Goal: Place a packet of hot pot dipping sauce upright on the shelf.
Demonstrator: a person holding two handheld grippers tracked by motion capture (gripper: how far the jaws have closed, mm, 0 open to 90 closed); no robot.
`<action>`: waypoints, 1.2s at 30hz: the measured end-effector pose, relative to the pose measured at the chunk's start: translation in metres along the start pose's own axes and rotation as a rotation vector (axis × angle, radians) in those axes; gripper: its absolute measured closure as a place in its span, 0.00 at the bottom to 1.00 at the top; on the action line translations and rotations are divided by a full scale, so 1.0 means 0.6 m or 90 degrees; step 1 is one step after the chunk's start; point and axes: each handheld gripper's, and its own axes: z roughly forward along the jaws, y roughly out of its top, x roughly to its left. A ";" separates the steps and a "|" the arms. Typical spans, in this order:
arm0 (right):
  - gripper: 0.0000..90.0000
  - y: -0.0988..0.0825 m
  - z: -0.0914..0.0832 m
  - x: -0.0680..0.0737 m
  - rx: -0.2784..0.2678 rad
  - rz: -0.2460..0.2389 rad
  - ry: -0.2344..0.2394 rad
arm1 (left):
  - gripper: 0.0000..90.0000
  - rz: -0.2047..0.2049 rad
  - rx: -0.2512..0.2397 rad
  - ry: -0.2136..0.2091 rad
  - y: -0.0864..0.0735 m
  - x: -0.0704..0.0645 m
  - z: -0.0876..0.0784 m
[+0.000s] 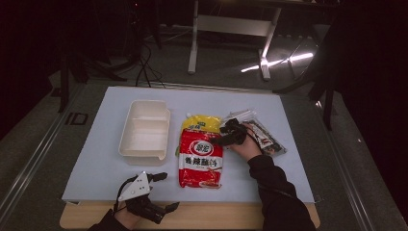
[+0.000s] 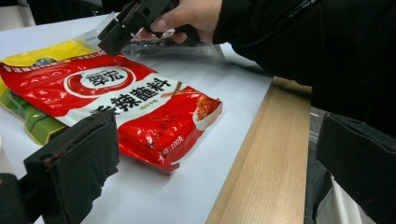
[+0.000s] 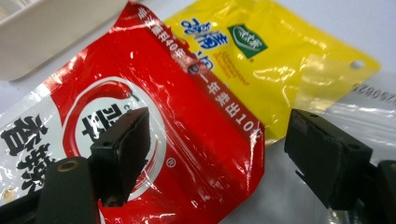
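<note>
Red packet (image 3: 187, 154) corner between released right tongs (image 3: 219, 154), seemingly untouched, left tongs (image 2: 210, 172) released

My right gripper (image 1: 226, 134) sits mid-frame over the top right edge of the red pouch (image 1: 201, 161), jaws apart, nothing gripped. Yellow pouch (image 1: 202, 122) pokes out under the red one's top. Clear packet w/ dark contents (image 1: 262, 134) lies just right of my hand. White two-compartment tray (image 1: 144, 129) is left of the pouches. Left gripper (image 1: 161, 192) is at bottom left, near the table edge (image 1: 216, 216), jaws apart.
</note>
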 end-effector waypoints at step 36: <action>0.99 0.015 -0.040 0.000 0.058 -0.031 -0.003 | 0.01 0.001 0.010 0.000 -0.001 0.000 0.005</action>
